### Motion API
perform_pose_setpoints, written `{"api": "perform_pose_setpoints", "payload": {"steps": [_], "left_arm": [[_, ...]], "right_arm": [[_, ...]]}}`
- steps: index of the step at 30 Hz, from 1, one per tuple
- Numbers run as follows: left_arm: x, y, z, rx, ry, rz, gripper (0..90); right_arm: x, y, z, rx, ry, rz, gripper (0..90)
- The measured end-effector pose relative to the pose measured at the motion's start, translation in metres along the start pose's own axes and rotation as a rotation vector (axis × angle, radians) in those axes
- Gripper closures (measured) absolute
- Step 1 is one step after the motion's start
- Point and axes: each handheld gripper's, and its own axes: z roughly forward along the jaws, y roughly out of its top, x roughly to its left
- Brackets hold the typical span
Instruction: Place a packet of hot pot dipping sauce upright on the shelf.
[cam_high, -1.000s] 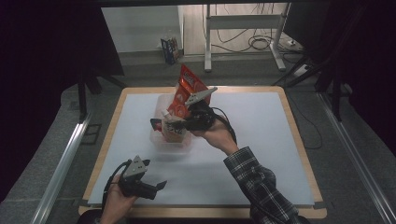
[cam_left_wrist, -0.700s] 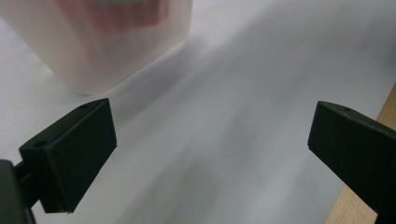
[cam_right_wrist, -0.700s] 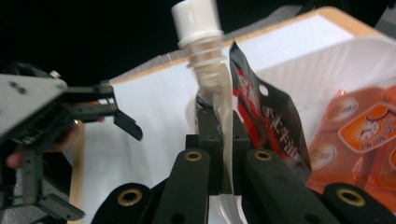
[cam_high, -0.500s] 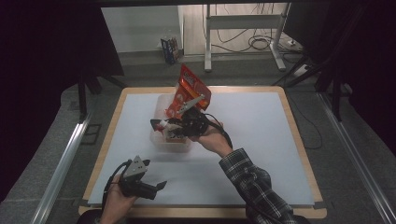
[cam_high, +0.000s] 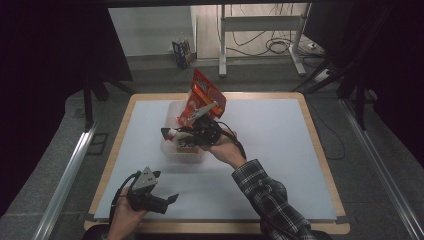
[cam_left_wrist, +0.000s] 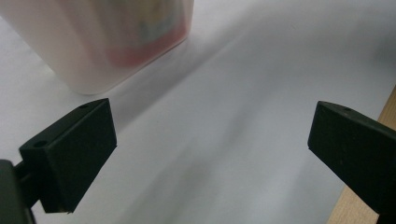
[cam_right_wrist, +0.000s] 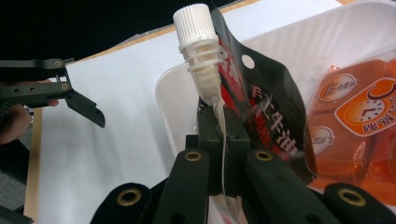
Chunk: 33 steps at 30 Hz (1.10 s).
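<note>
The right tool (cam_right_wrist: 219, 140) is clamped on the side seam of a dark spouted drink pouch (cam_right_wrist: 261, 116), just below its white screw cap (cam_right_wrist: 192, 21). In the right gripper view the pouch stands nearly upright in the middle of the frame, over the near wall of a translucent plastic bin (cam_right_wrist: 168, 107), with orange snack packets (cam_right_wrist: 359, 116) already lying inside at the right. In the high view the same tool (cam_high: 187, 134) sits at the centre of the frame, over the bin (cam_high: 170, 150), and a tall red snack bag (cam_high: 202, 97) leans up out of the bin's far end just above it.

The left tool (cam_high: 162, 200) rests at the lower left of the high view, near the front edge of the white desk (cam_high: 280, 150), well apart from the bin. Its jaws stand wide apart with nothing between them; in the left gripper view (cam_left_wrist: 210, 154) the bin's corner (cam_left_wrist: 98, 56) shows at the upper left.

The step in hand looks like stowing the pouch in the bin beside the packets. The pouch appears low, at or into the bin's mouth. The next move likely calls for easing it down among the packets, clear of the leaning red bag, then parting the jaws so the seam slips free without the pouch tipping over the bin's rim.
</note>
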Motion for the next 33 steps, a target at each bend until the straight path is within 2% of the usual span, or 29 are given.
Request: {"api": "perform_pose_setpoints", "payload": {"steps": [4,8,21,33], "left_arm": [[0.0,0.0,0.0,-0.001,0.0,0.001,0.9],[0.0,0.0,0.0,-0.001,0.002,0.002,1.0],[0.0,0.0,0.001,0.0,0.004,0.009,0.9],[0.0,0.0,0.0,-0.005,0.005,0.008,0.9]], "right_arm": [[-0.001,0.001,0.002,-0.014,0.004,0.015,88.4],[0.0,0.002,0.002,-0.014,-0.003,-0.001,86.7],[0.003,0.002,-0.009,-0.036,-0.041,-0.017,62.4],[0.008,0.001,-0.012,-0.026,-0.053,-0.036,42.3]]}}
